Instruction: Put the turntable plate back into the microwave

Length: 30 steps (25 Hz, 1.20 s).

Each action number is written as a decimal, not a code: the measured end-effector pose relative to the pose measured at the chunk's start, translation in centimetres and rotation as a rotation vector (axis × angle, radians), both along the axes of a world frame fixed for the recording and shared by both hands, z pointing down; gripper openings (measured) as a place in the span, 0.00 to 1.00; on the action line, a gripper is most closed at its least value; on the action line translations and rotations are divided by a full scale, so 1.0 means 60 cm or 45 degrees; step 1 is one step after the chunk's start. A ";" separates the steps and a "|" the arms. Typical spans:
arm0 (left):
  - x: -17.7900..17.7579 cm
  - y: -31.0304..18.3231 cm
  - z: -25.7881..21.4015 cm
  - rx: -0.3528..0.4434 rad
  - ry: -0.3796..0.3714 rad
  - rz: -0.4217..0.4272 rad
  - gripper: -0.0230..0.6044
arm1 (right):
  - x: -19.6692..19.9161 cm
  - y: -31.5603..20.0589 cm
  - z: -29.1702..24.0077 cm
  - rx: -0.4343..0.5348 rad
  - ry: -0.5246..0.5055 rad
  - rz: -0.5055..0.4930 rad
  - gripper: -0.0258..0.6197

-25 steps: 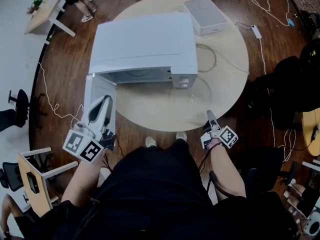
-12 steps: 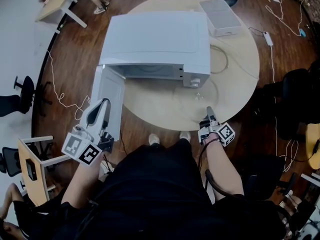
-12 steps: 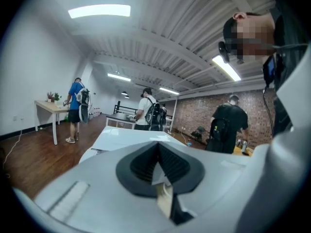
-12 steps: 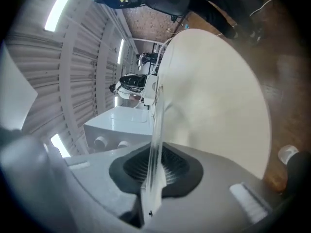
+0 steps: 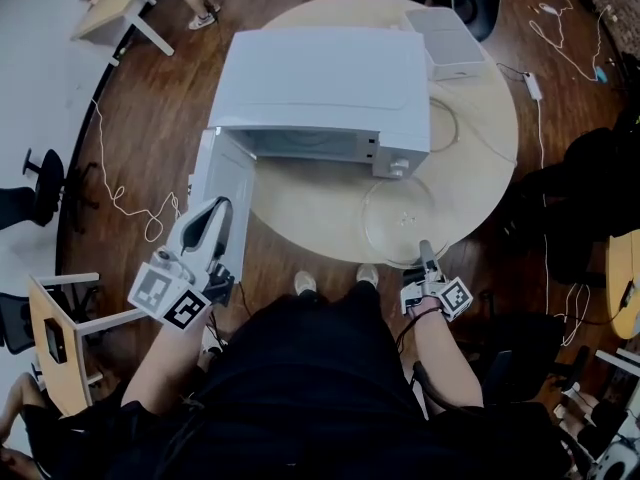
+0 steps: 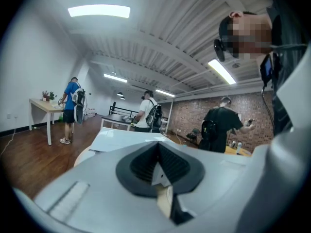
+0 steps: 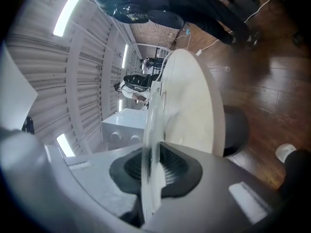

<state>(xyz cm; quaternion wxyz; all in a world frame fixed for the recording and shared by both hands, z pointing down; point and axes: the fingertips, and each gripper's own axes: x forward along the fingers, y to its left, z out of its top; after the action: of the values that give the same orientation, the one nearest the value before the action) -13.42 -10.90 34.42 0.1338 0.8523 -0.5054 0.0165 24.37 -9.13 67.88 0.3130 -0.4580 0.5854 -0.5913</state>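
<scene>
The clear glass turntable plate (image 5: 400, 218) lies on the round wooden table (image 5: 480, 158) near its front edge, right of the white microwave (image 5: 320, 78). The microwave door (image 5: 225, 193) hangs open to the left and the cavity (image 5: 300, 146) shows. My right gripper (image 5: 425, 247) is at the plate's near rim. In the right gripper view the plate (image 7: 156, 111) runs edge-on between the pads, and the jaws of my right gripper (image 7: 150, 165) are closing on it. My left gripper (image 5: 221, 206) hovers shut and holding nothing just in front of the open door, its pads (image 6: 146, 163) together.
A white box (image 5: 445, 40) sits at the table's far right, with a cable loop (image 5: 447, 128) beside the microwave. A power strip (image 5: 533, 86) and cords lie on the wooden floor. A wooden chair (image 5: 60, 338) stands at my left. People stand across the room.
My right gripper has slid onto the plate's near rim and its jaws have come together on it. The left gripper has shifted slightly beside the open door.
</scene>
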 end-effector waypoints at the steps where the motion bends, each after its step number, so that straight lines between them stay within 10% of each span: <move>1: 0.004 -0.001 0.002 0.000 0.011 0.019 0.04 | 0.002 0.013 -0.004 0.002 0.002 0.001 0.08; 17: -0.014 -0.007 -0.027 0.072 0.100 0.264 0.04 | -0.213 0.047 -0.081 0.156 -0.159 -0.079 0.08; 30: -0.168 0.067 -0.076 0.158 0.038 0.085 0.04 | -0.387 -0.183 -0.116 0.235 -0.189 -0.089 0.08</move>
<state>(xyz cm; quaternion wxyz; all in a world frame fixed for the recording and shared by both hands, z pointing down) -23.51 -6.87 29.85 0.0875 0.8754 -0.4749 -0.0229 1.18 -20.08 60.90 0.3755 -0.3616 0.6282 -0.5776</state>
